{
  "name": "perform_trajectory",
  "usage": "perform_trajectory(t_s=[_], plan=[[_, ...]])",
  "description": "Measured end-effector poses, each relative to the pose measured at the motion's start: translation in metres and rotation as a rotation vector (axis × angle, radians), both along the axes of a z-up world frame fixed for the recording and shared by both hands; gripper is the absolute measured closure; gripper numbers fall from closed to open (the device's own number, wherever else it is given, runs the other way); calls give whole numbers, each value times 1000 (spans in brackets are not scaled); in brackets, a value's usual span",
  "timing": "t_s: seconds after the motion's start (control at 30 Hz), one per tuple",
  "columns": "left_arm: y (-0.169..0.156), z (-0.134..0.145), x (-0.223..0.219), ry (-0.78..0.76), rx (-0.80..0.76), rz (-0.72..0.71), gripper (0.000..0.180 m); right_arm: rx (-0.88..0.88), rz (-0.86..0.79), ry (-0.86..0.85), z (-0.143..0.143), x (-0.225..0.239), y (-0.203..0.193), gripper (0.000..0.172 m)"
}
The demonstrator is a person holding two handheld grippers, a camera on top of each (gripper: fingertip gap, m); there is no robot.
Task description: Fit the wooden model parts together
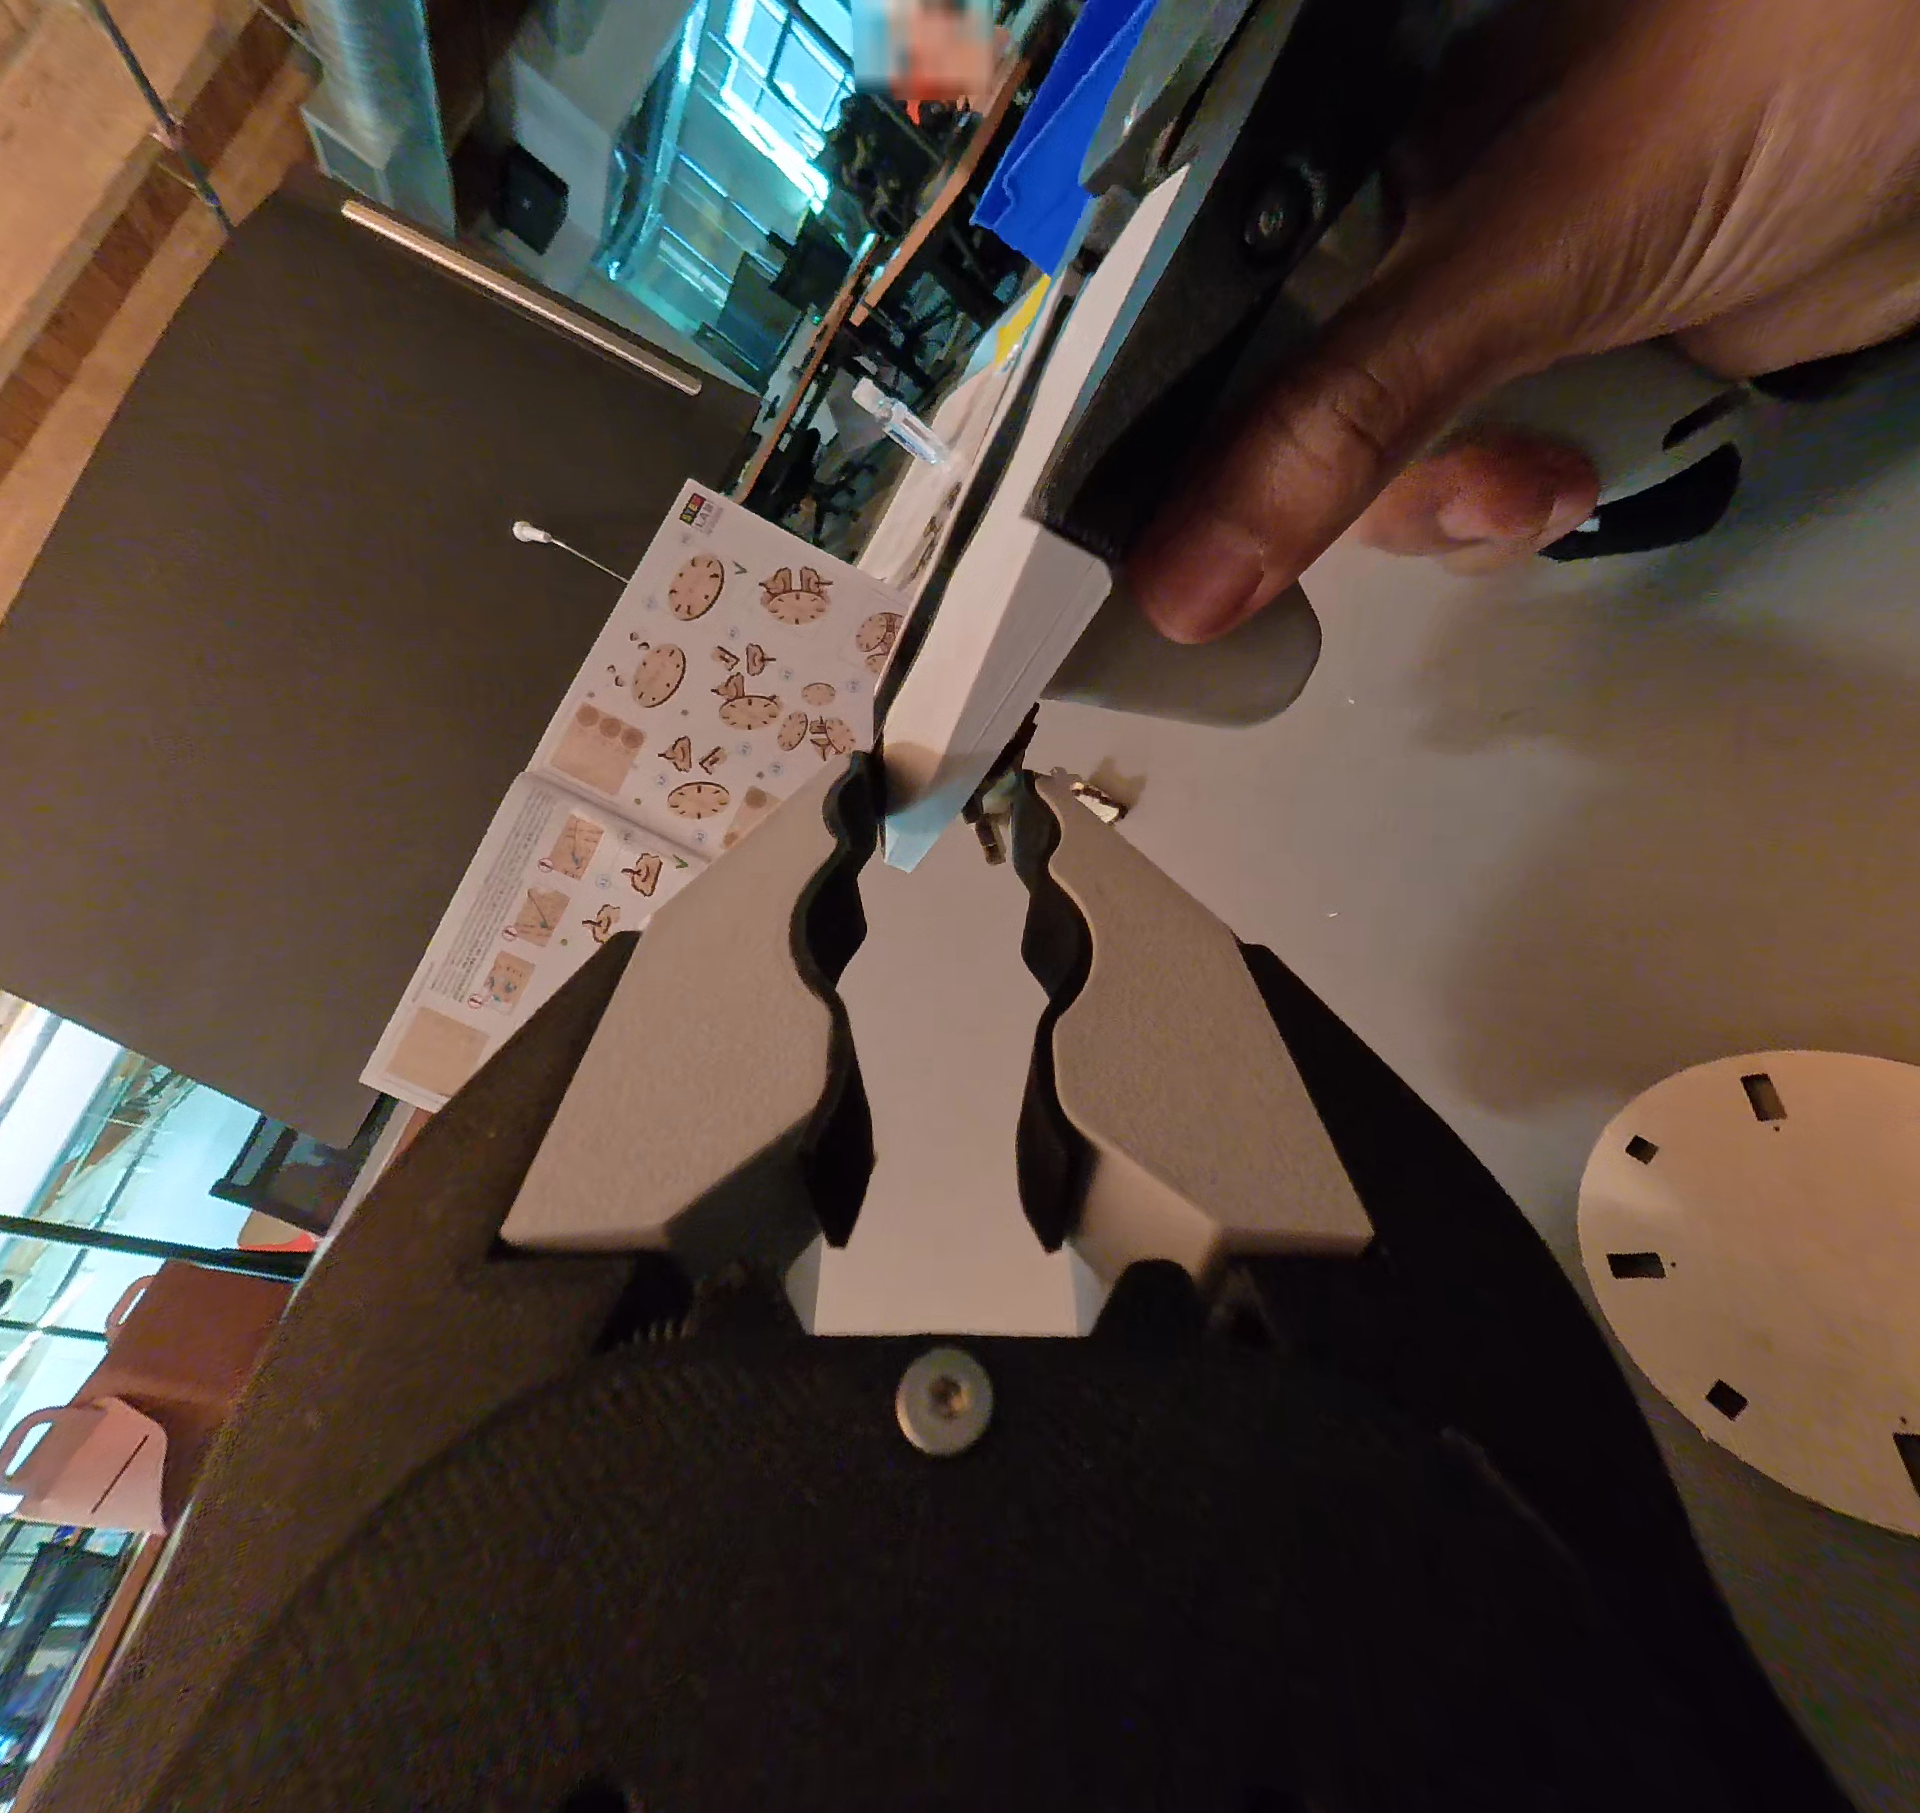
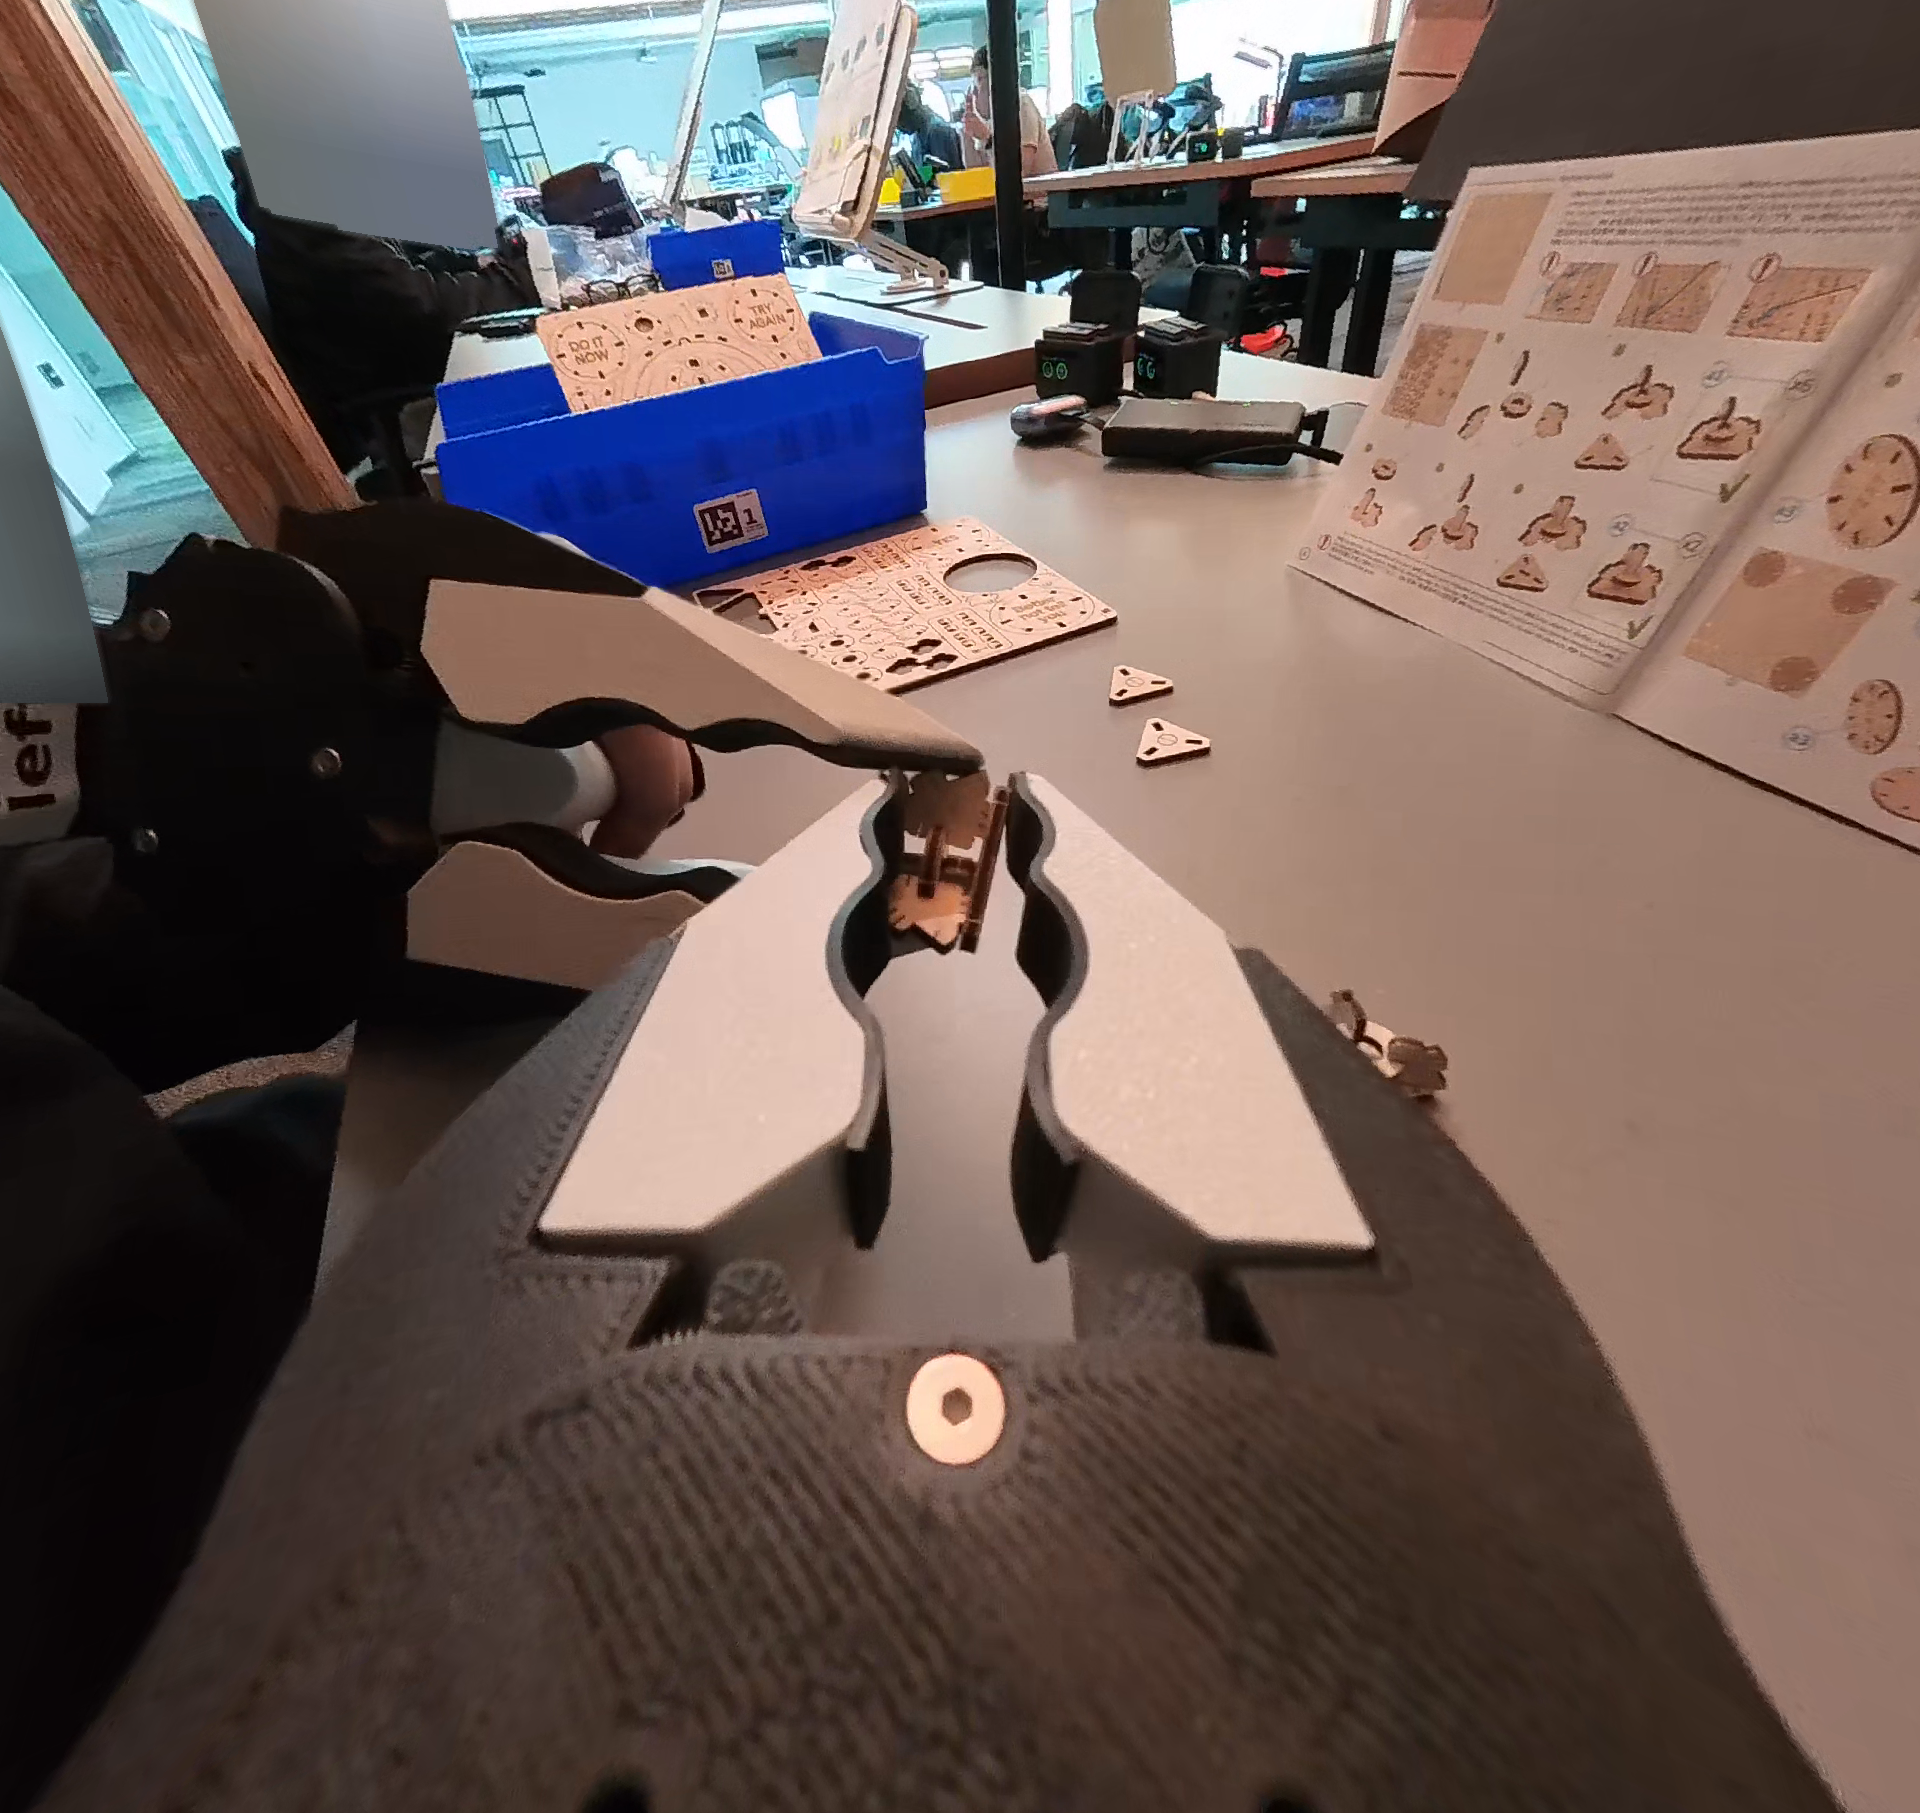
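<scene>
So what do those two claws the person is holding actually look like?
Both match: each claw has two light grey plastic fingers with wavy black pads along their inner edges, on a ridged black printed body with one silver screw. No cables or sleeves show.

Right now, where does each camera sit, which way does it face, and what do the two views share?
Left wrist view: on the left hand-held gripper, rolled sideways over the grey table; faces the right hand-held gripper's finger and a hand.
Right wrist view: on the right hand-held gripper, level, facing across the table; its pads press a small slotted wooden assembly.
Shared: the folded paper instruction sheet, the blue plastic bin, both grippers meeting.
</scene>
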State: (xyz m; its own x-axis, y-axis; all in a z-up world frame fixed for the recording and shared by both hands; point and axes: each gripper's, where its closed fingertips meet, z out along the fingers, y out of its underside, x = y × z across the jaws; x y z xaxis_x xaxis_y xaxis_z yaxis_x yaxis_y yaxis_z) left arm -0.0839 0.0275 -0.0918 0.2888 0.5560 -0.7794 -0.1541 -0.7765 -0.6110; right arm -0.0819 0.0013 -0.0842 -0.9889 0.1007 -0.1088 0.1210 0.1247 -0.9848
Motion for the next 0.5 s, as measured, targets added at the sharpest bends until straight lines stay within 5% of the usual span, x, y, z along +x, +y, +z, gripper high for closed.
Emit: perform_trajectory(t_s=[0.5], plan=[[2, 3, 0, 14, 11, 11, 155, 41, -26, 33, 1, 1, 2, 155]])
